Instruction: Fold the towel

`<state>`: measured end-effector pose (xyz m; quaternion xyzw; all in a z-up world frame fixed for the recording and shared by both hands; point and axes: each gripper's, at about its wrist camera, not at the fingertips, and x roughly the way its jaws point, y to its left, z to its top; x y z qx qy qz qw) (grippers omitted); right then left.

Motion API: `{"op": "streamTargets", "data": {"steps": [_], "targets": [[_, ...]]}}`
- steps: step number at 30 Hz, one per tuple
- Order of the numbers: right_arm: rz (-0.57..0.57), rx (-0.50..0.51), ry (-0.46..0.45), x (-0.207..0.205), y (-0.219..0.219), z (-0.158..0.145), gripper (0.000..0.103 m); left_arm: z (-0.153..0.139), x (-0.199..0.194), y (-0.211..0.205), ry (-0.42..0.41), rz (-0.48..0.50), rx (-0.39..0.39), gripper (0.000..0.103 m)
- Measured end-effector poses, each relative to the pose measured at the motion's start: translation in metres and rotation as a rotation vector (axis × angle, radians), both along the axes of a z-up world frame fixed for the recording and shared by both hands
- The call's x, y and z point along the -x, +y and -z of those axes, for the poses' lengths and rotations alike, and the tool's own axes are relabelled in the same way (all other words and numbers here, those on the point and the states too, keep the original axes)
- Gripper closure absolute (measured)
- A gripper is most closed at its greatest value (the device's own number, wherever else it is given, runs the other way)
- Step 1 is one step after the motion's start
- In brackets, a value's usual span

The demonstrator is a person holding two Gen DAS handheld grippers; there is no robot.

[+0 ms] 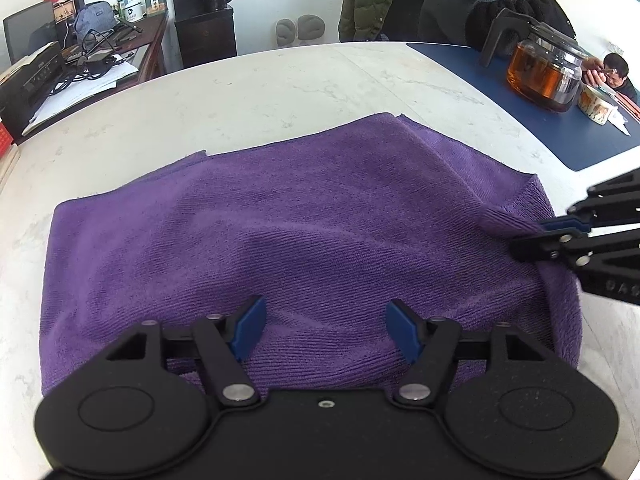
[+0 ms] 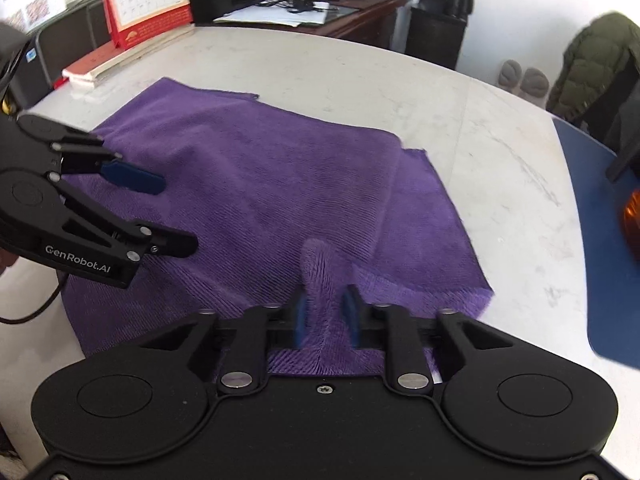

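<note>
Purple towel lies folded on white table; left gripper over near edge w/ jaws apart, nothing between; right gripper clamped on a raised pinch of towel at its right side.

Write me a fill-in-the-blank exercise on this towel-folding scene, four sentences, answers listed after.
1. The towel lying on the white table is ____ in colour.
2. The right tool is shut on a pinched ridge of the ____.
3. The left tool hangs over the towel with its jaws ____.
4. The glass teapot of amber tea stands on a ____ mat.

Missing words: purple; towel; open; blue
</note>
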<state>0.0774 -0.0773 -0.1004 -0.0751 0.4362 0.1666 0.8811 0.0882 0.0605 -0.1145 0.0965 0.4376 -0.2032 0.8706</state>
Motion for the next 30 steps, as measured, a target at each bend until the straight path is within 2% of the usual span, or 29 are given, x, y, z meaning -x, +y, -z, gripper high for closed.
{"op": "streamTargets", "data": {"steps": [7,12,18,21,30], "targets": [[0.087,-0.058,-0.002,0.035,-0.034,-0.014,0.099,-0.001,-0.001,0.003,0.003,0.0,0.022,0.038],[0.204,-0.137,0.035,0.079,-0.065,-0.02,0.099,-0.002,-0.002,0.006,0.008,0.003,0.035,0.038],[0.376,-0.235,0.123,0.118,-0.087,-0.001,0.099,-0.003,-0.004,0.01,0.014,0.018,0.045,0.037],[0.458,-0.262,0.144,0.132,-0.096,0.005,0.095,-0.004,-0.005,0.012,0.018,0.03,0.047,0.037],[0.588,-0.18,0.15,0.165,-0.118,0.002,0.094,-0.003,-0.006,0.016,0.025,0.066,0.049,0.037]]}}
